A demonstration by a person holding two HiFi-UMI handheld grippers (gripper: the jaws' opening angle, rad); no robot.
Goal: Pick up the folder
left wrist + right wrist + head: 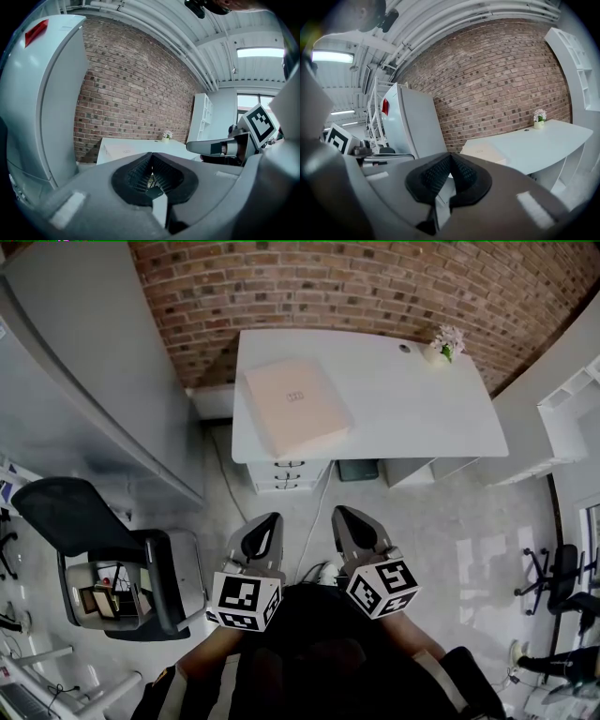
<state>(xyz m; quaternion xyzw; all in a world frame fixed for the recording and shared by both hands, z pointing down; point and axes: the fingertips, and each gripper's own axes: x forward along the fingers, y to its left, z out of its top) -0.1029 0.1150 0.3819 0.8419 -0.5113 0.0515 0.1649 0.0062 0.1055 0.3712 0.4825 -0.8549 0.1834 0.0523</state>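
A pale pink folder (296, 406) lies flat on the left part of the white desk (412, 409), its near corner just over the front edge. It also shows far off as the folder (123, 151) in the left gripper view and the folder (483, 152) in the right gripper view. My left gripper (265, 529) and right gripper (349, 520) hang side by side over the floor, well short of the desk. Both are shut with nothing between the jaws. The left gripper (151, 157) and right gripper (450, 157) point towards the desk.
A small pot of flowers (443, 343) stands at the desk's far right. White drawers (288, 472) sit under the desk. A tall grey cabinet (84, 362) lines the left, with a black office chair (103, 559) beside me. White shelving (572, 409) stands at the right, a brick wall (375, 287) behind.
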